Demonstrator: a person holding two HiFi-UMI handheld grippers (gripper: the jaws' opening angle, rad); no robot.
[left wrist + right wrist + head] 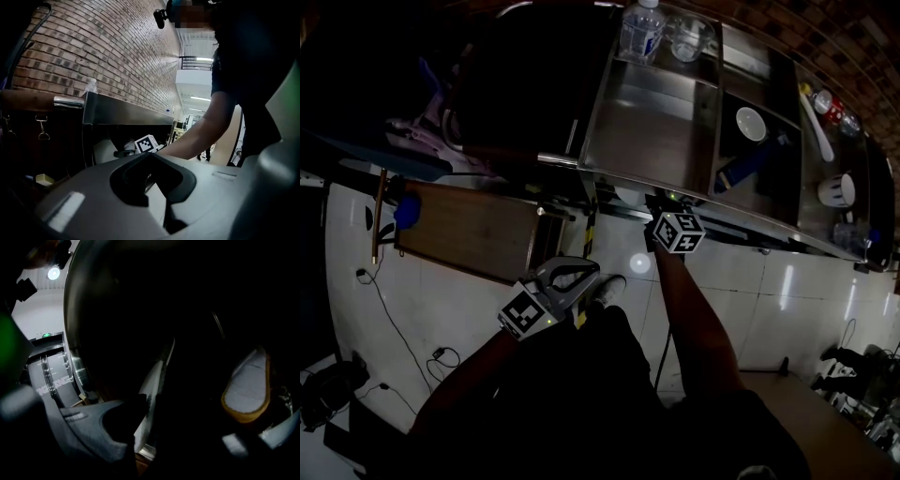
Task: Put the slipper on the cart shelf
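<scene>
The left tool, shut and empty, hangs back near the person, leaving room. The right tool reaches far under the cart top, jaws wide. The slipper lies just beyond, right, seemingly set down on the lower worktop.

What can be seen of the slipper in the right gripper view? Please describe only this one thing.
The slipper shows one flat, pale oval face ringed by a tan edge that looks like foam or rubber. Its rounded end points down; the rest runs up into darkness, so it appears tilted. It sits in the dark space inside the cart, at the view's right. The right gripper, jaws apart, is not closed on it. What it rests on cannot be told.
</scene>
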